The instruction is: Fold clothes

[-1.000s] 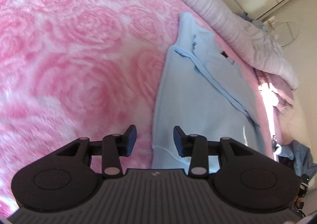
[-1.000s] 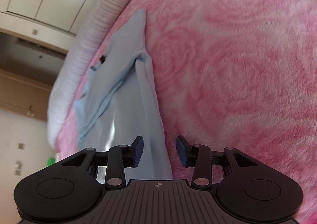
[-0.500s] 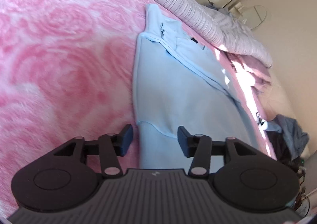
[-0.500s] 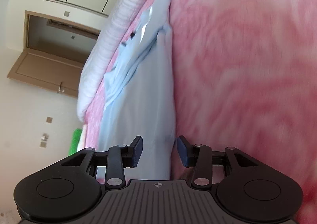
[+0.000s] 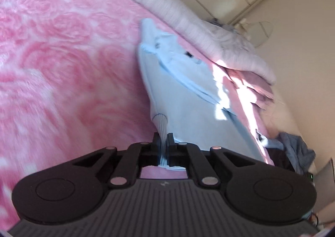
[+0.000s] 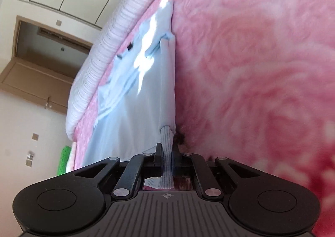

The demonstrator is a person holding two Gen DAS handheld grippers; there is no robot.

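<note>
A light blue sweater [image 5: 188, 98] lies lengthwise on a pink rose-patterned blanket [image 5: 62, 59], its sleeves folded in. My left gripper [image 5: 164, 142] is shut on the ribbed hem at the sweater's near left corner. In the right wrist view the same sweater [image 6: 134, 111] runs away from me over the blanket [image 6: 251, 69]. My right gripper [image 6: 166, 153] is shut on the ribbed hem at the near right corner. Both corners are lifted slightly off the blanket.
A striped whitish duvet roll [image 5: 178, 13] lies along the far edge of the bed, also in the right wrist view [image 6: 100, 65]. Blue-grey clothes [image 5: 297, 153] sit off the bed at right. A doorway [image 6: 41, 65] and wardrobe doors stand beyond.
Both grippers were open over the sweater's hem; they have dropped onto its two near corners and closed on the ribbed hem.
</note>
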